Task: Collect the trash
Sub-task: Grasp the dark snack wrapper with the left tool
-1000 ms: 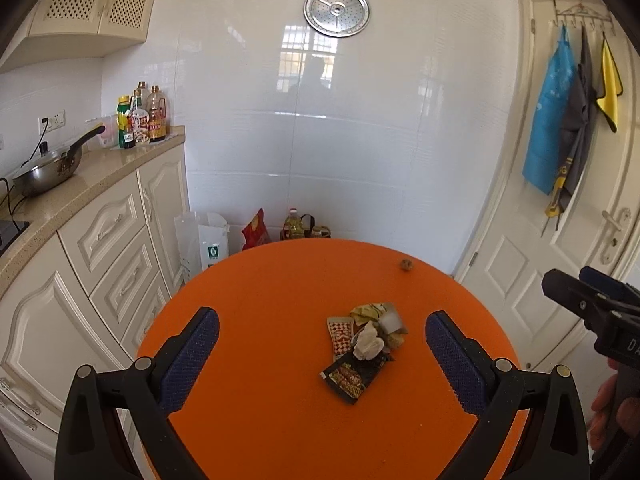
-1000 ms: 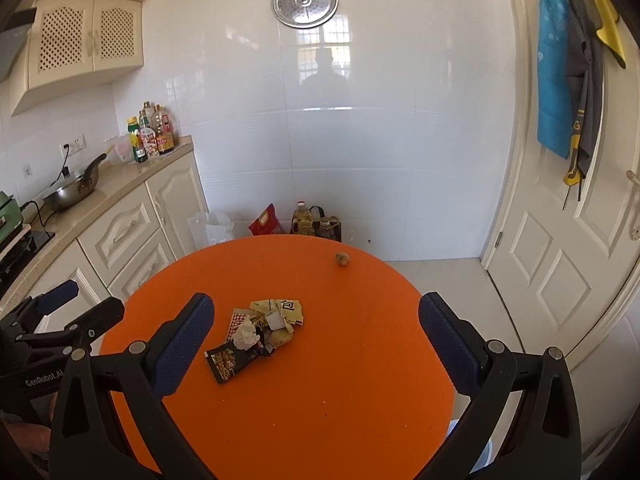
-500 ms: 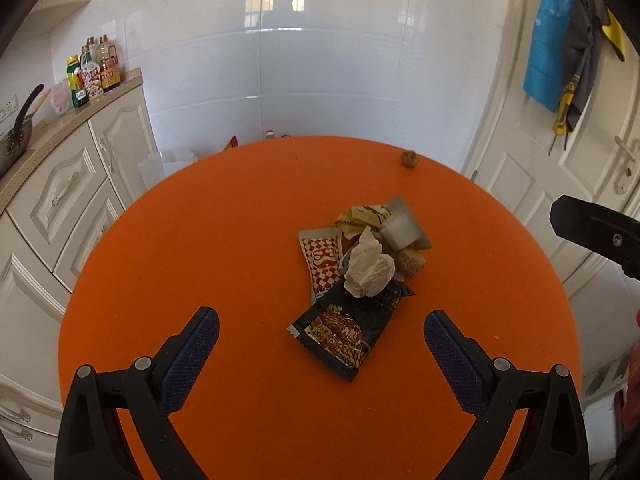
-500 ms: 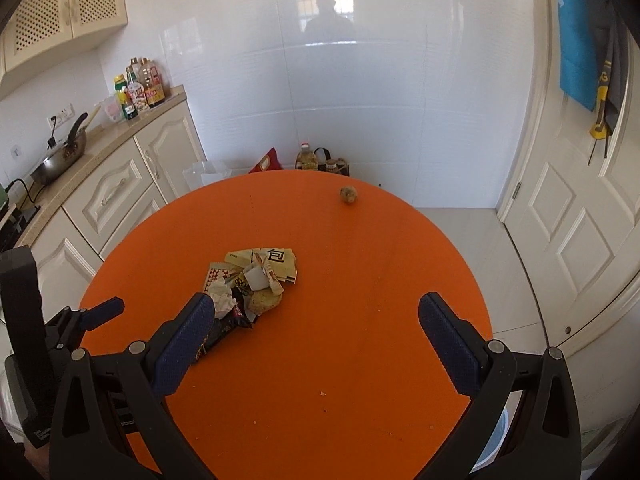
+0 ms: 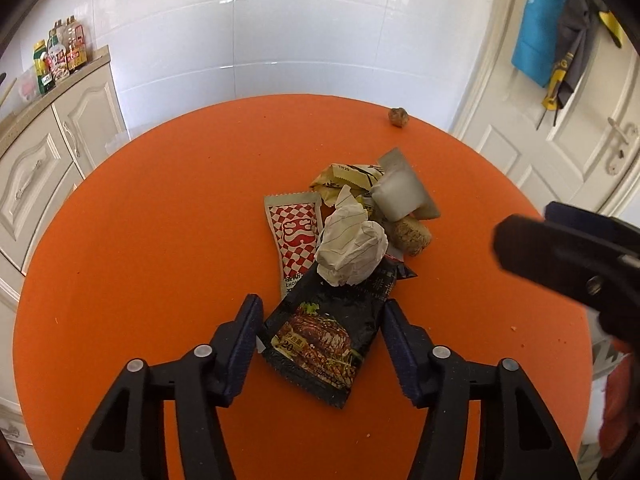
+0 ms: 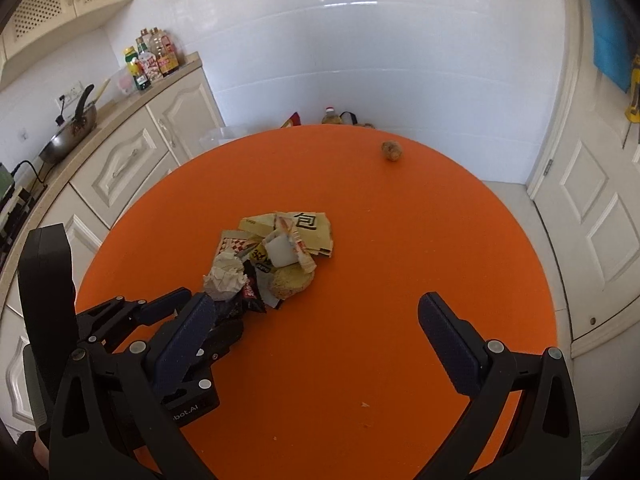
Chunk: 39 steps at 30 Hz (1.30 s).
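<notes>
Trash pile (image 5: 352, 236) on orange table (image 5: 140, 240), kitchen.

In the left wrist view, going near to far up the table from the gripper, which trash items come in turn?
Left gripper → black snack packet → crumpled white paper ball → yellow wrapper → small brown lump near the far edge.

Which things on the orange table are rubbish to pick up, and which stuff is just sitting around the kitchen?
Rubbish to collect:
black snack packet, between the closing left tongs
crumpled paper
red checked sachet
yellow wrappers
small brown lump, lying apart

Just sitting around:
bottles
pan
blue cloth on the door
</notes>
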### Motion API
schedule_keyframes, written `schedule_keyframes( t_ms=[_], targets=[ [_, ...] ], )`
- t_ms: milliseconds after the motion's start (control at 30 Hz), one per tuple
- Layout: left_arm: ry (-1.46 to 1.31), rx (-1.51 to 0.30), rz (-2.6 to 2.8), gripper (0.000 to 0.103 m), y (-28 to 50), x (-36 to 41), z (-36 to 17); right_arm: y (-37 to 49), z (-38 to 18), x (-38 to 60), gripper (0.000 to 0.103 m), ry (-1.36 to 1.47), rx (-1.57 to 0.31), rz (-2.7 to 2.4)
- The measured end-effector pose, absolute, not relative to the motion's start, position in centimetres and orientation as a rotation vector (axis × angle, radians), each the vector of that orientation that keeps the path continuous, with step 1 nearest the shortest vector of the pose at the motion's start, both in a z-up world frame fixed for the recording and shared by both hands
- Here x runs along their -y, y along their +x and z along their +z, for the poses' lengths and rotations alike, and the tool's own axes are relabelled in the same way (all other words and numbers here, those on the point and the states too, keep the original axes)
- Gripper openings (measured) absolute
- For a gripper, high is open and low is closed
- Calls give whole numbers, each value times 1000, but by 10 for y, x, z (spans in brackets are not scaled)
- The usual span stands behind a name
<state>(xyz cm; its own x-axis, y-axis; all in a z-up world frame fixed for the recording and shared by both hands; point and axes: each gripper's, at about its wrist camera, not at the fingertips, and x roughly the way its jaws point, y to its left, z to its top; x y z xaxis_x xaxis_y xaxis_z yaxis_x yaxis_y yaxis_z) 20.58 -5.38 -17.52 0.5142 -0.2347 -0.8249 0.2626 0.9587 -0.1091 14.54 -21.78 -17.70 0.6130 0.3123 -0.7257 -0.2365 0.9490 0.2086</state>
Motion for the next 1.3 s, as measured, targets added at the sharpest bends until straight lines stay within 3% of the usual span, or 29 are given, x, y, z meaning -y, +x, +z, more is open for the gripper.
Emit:
schedule_keyframes(
  t_ms=[567,867,967,1033,1300],
  targets=[
    [3,-980,-332,36,246,77,-194,157,-202,162,80,95,-929,493],
    [-16,-974,-328,24,227,68,-191,152,-208,143,79,96,-950,548],
    [-29,-962,-331,15,227,66,-189,152,-207,140,79,99,-945,547],
    [-50,-956,-345,0,228,66,-187,152,-206,142,79,110,-944,539],
    [-30,-953,-351,0,241,90,-194,146,-204,163,79,143,-947,465]
  ],
)
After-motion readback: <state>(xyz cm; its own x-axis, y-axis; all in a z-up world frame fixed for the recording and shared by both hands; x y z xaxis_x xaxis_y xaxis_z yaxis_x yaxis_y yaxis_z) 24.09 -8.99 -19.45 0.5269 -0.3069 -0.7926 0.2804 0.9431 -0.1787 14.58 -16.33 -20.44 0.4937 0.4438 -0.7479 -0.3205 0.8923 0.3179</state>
